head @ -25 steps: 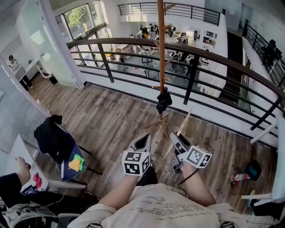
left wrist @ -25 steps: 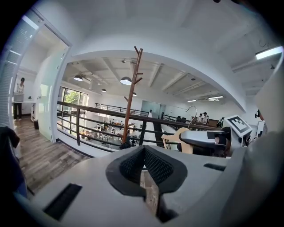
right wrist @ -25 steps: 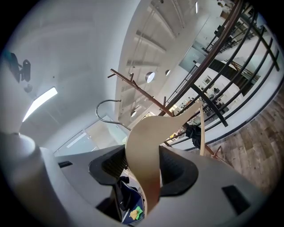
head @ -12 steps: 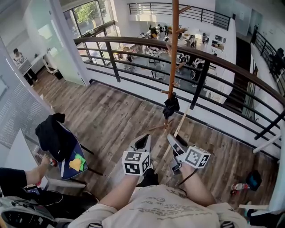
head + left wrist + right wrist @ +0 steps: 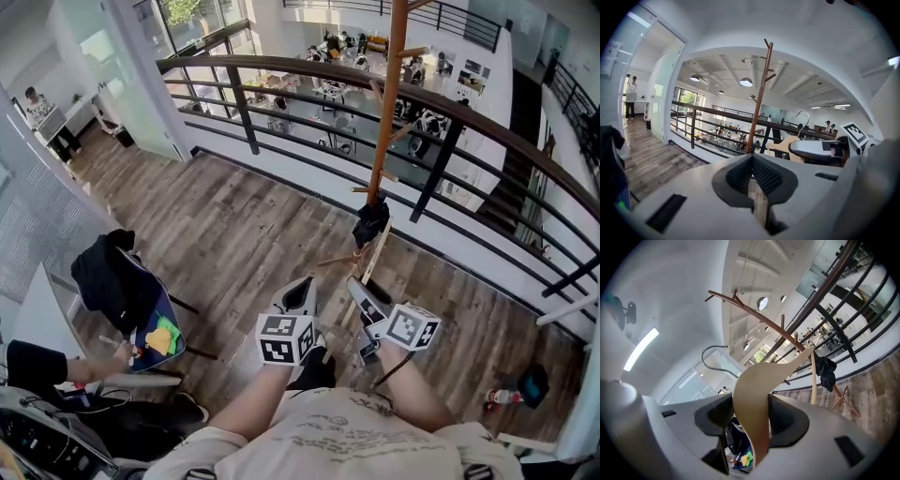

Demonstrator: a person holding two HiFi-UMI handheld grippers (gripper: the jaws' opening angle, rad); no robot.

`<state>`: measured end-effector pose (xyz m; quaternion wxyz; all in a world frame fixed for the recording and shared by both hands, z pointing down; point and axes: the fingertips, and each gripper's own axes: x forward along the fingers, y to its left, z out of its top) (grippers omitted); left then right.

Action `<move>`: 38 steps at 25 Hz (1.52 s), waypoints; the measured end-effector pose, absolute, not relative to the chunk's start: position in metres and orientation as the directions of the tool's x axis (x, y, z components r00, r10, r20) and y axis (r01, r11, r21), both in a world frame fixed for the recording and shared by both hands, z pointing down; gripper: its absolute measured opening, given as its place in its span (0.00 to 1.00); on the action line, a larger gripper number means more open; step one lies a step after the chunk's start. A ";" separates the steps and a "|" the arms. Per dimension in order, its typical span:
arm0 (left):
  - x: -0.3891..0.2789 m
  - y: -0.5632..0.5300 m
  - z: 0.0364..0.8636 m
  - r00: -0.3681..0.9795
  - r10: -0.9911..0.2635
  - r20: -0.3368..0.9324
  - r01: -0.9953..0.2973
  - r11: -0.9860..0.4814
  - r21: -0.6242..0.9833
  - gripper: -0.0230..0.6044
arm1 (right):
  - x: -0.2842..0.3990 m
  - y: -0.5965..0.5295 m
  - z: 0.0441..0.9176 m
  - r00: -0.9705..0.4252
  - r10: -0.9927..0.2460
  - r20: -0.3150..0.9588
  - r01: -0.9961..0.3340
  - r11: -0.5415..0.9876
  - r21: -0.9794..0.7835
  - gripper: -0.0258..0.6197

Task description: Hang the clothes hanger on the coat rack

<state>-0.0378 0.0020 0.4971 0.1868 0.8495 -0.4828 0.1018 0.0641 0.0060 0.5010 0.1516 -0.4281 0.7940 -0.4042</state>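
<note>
Floorboards (image 5: 234, 225) of grey-brown wood spread out below you, and a dark railing (image 5: 309, 67) runs along their far edge. Close to that railed edge stands the coat rack (image 5: 386, 103), a tall brown pole with short pegs. A black cloth (image 5: 370, 225) hangs low on it. Toward the left edge of the floor, a chair (image 5: 171, 321) carries a black garment (image 5: 105, 281) over its back and some bright bits on its seat. The wooden hanger (image 5: 373, 261) is not on the rack. Its pale body slants up from your hand, with its far end pointing at the foot of the pole, near the black cloth. Your right gripper (image 5: 364, 292) is clamped on that hanger, and the right gripper view shows the wood squeezed between both dark pads. Your left gripper (image 5: 302, 292) sits just beside the right one, its jaws drawn together to a thin slit with nothing held in it. The hanger's wire hook (image 5: 712, 357) curls in open air, clear of every peg
</note>
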 end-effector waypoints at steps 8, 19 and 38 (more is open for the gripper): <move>-0.061 -0.055 0.503 0.479 -0.786 0.392 -0.878 -0.420 0.229 0.04 | 0.028 -0.054 0.501 -0.658 -0.743 0.118 -0.517 0.332 -0.789 0.37; -0.105 -0.159 0.495 0.457 -0.804 0.380 -0.887 -0.384 0.255 0.04 | -0.020 -0.154 0.490 -0.707 -0.695 0.132 -0.509 0.371 -0.777 0.37; -0.112 -0.254 0.509 0.489 -0.781 0.389 -0.871 -0.411 0.270 0.04 | -0.038 -0.239 0.523 -0.743 -0.648 0.164 -0.482 0.349 -0.804 0.37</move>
